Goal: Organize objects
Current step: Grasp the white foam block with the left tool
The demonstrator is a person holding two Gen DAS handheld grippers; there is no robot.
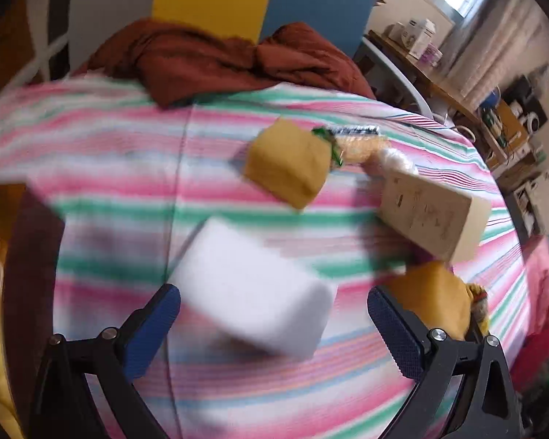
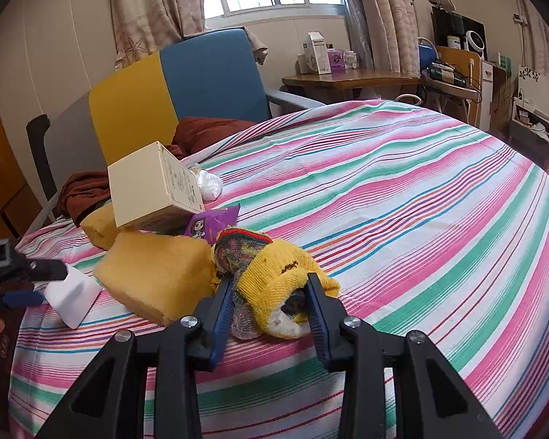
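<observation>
You see the bedsheet striped pink, green, white and thin blue. The block is plain white. Both sponges are mustard yellow. The box is cream with fine dark print. The sock is yellow with a multicoloured knit cuff. The packet is purple. The blanket is rust brown. The chair is yellow and blue. Your gripper pads are dark blue on black arms.

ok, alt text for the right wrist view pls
The right gripper is clamped on a bundled yellow knit sock lying on a pink, green and white striped bedsheet. Left of it sit a yellow foam sponge block, a cream cardboard box and a white foam block at the left gripper.
</observation>
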